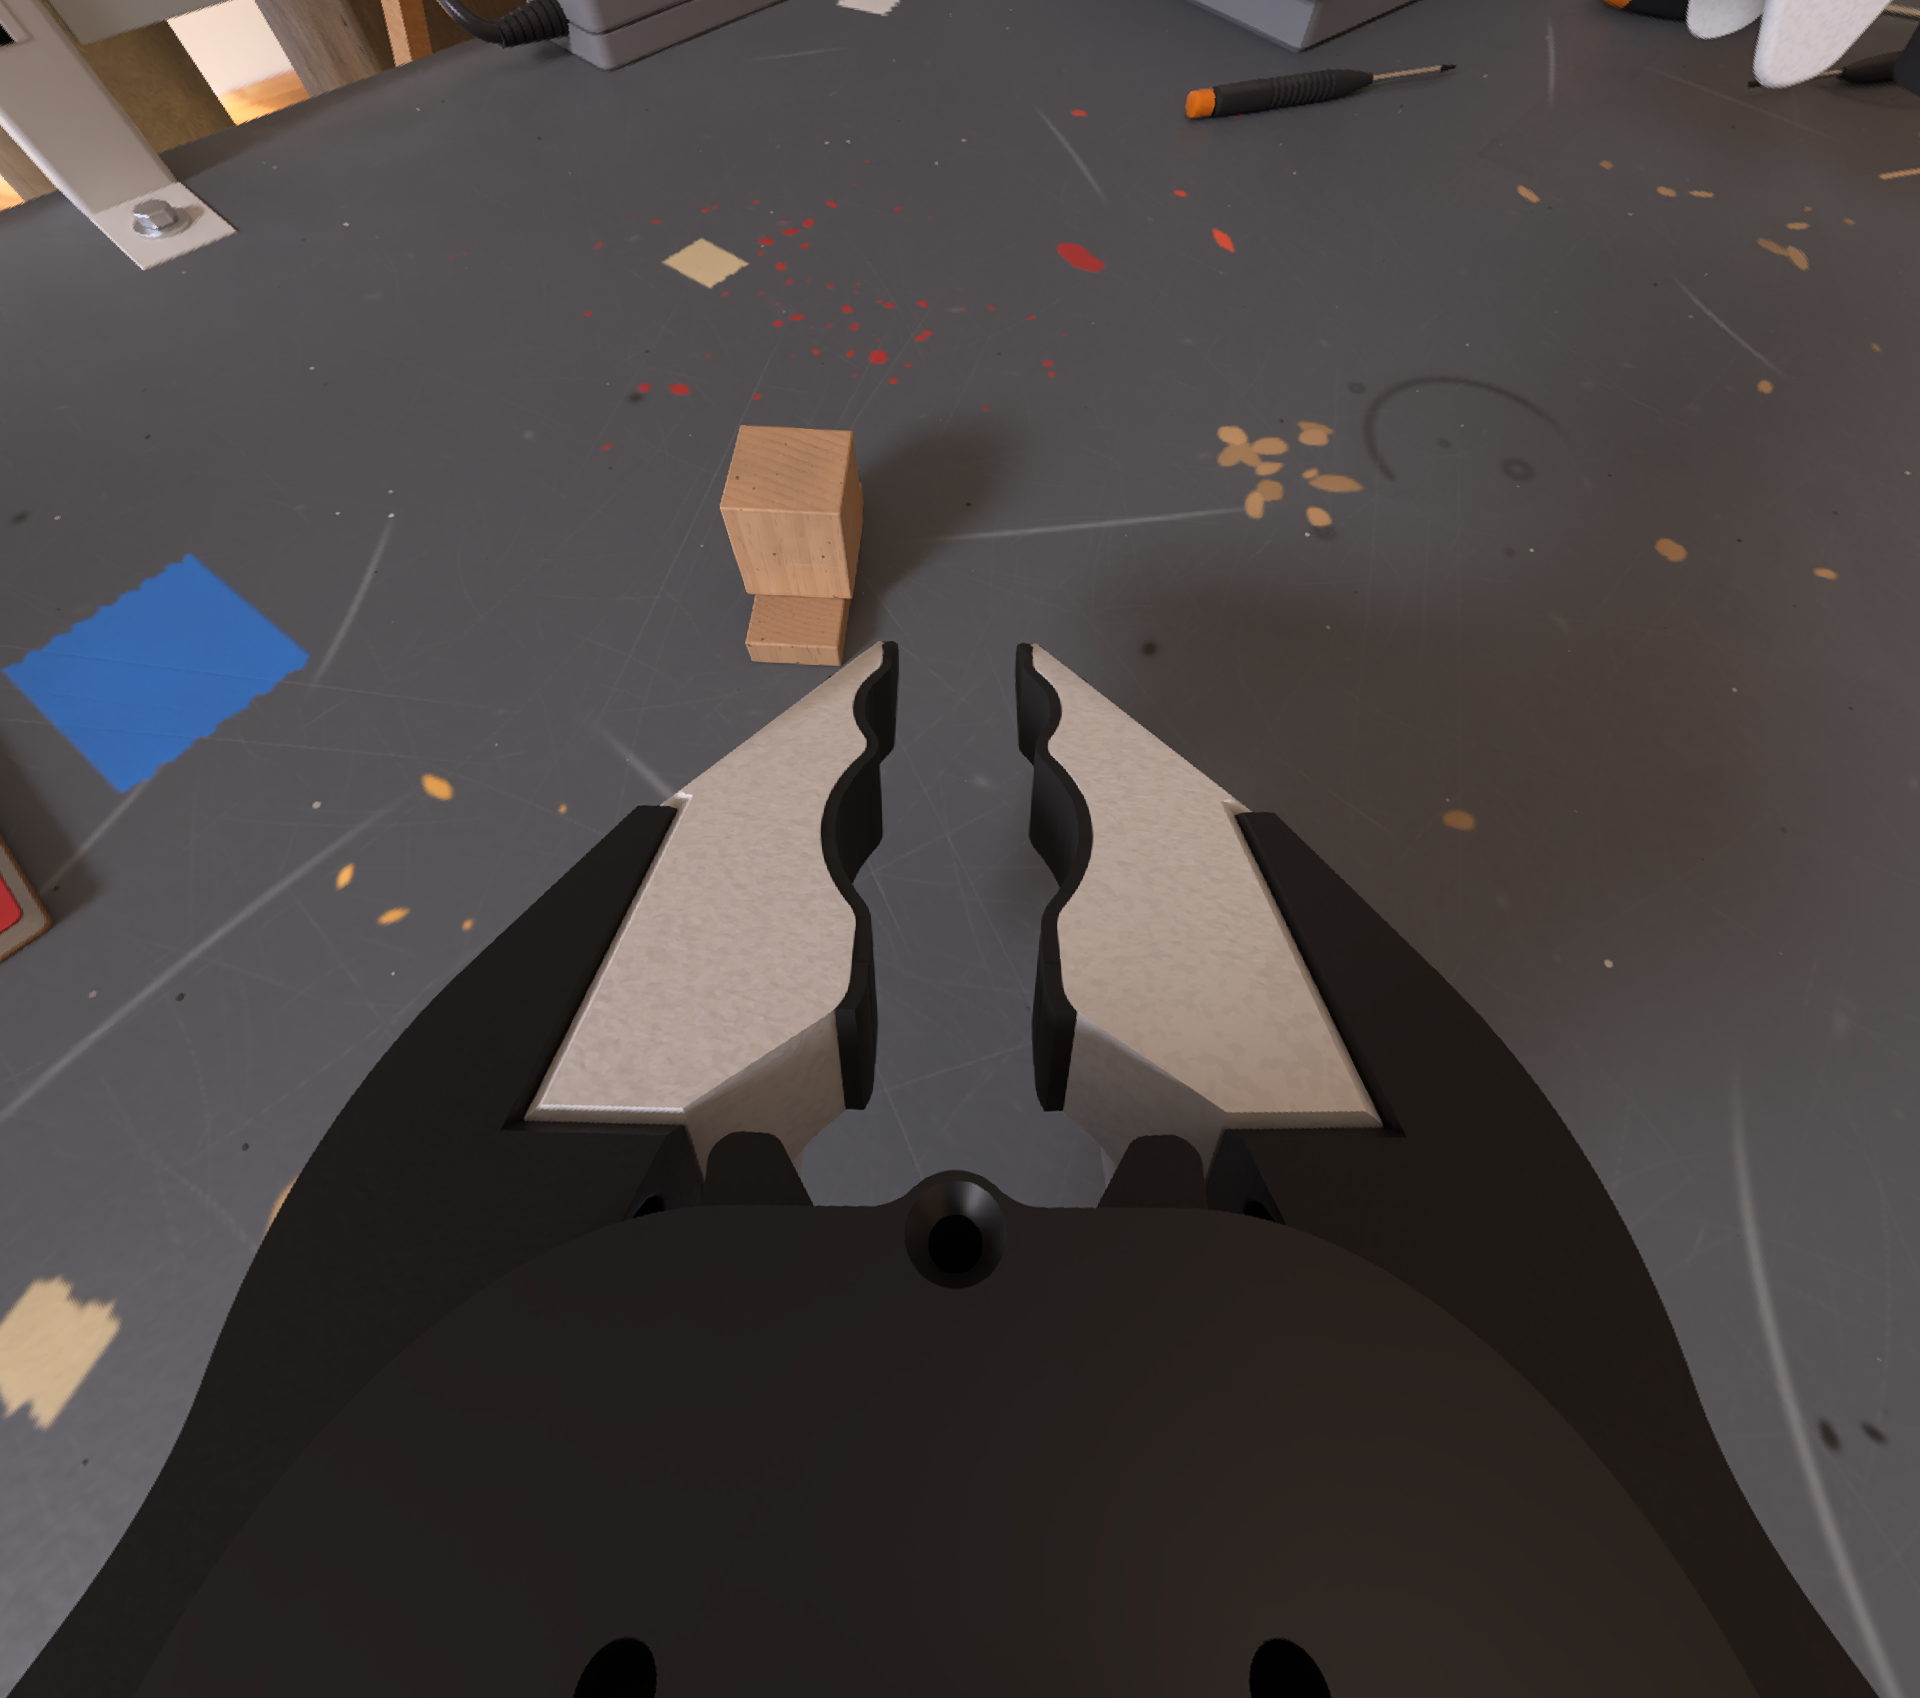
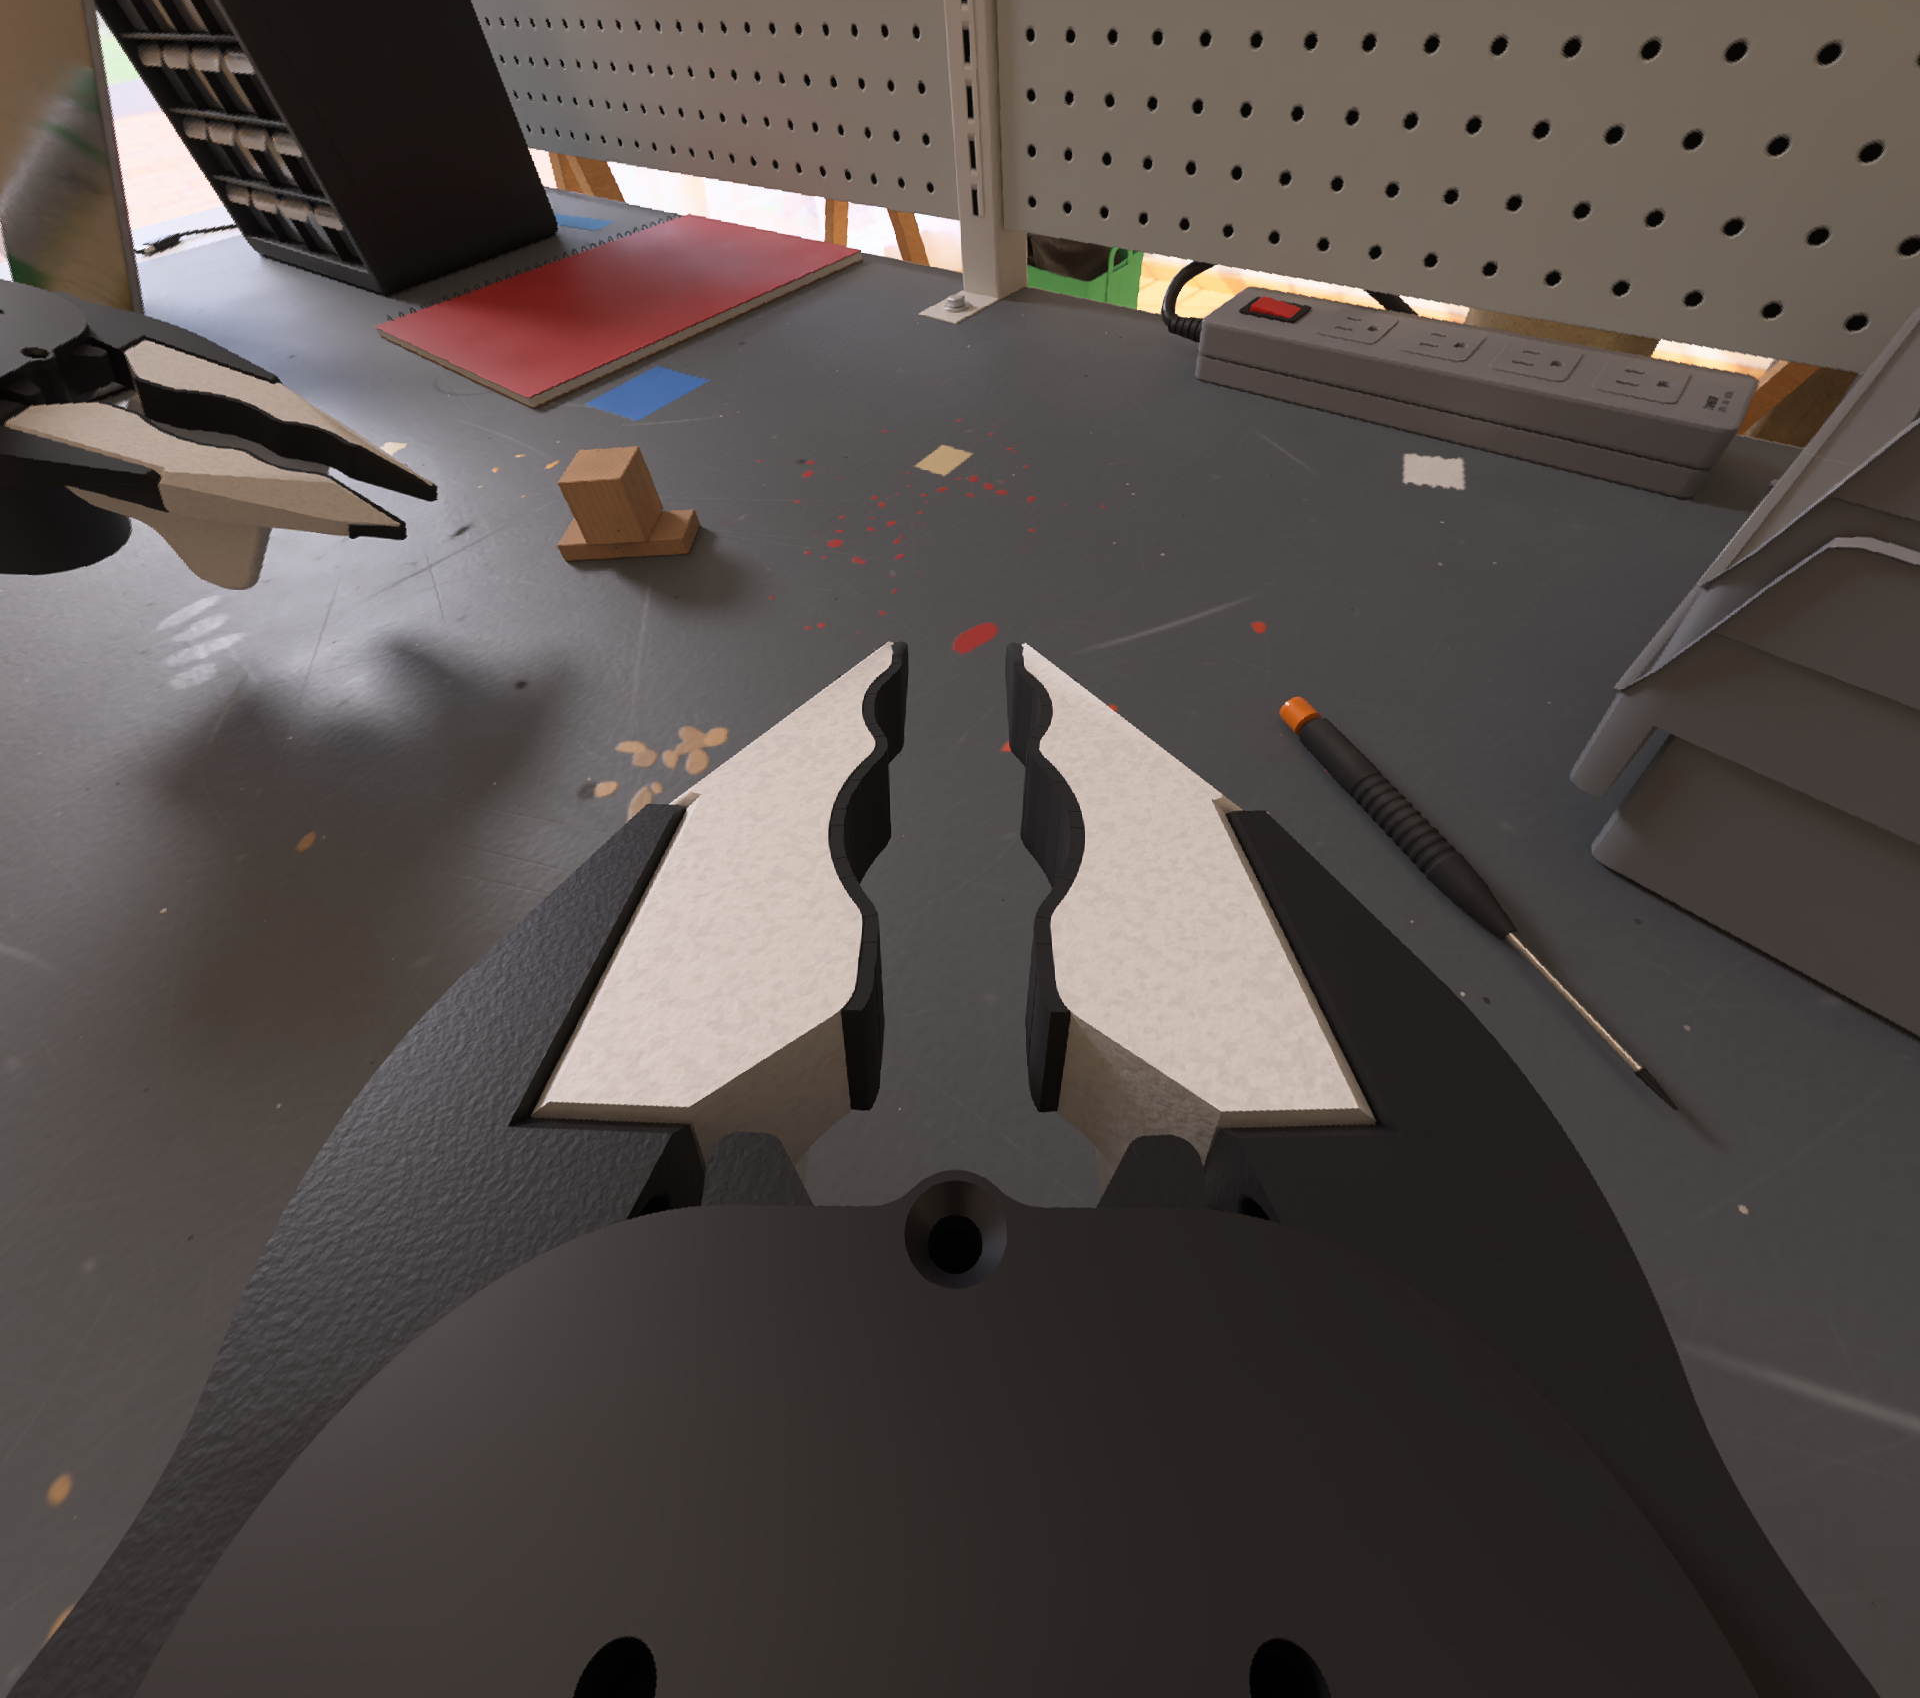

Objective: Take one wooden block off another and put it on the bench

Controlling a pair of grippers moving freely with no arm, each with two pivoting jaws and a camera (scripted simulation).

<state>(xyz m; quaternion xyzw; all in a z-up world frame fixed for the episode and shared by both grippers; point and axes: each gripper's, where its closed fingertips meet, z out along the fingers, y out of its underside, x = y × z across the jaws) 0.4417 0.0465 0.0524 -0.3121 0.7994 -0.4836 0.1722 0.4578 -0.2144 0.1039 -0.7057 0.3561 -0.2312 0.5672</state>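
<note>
A tall wooden block (image 1: 792, 512) stands on a flat wooden block (image 1: 796, 630) on the grey bench (image 1: 1351, 713). My left gripper (image 1: 956, 656) is open and empty, above the bench just right of and nearer than the stack. In the right wrist view the top block (image 2: 611, 493) sits on the flat block (image 2: 644, 542) at the middle left, and the left gripper (image 2: 410, 510) hovers to its left, apart from it. My right gripper (image 2: 956, 656) is open and empty, well short and right of the stack.
A screwdriver with an orange end (image 2: 1434, 859) lies right of my right gripper. Grey stacked trays (image 2: 1766, 713) stand at the right. A power strip (image 2: 1475, 375), a red notebook (image 2: 623, 303), a black drawer cabinet (image 2: 312, 90) and a pegboard (image 2: 1351, 38) line the back.
</note>
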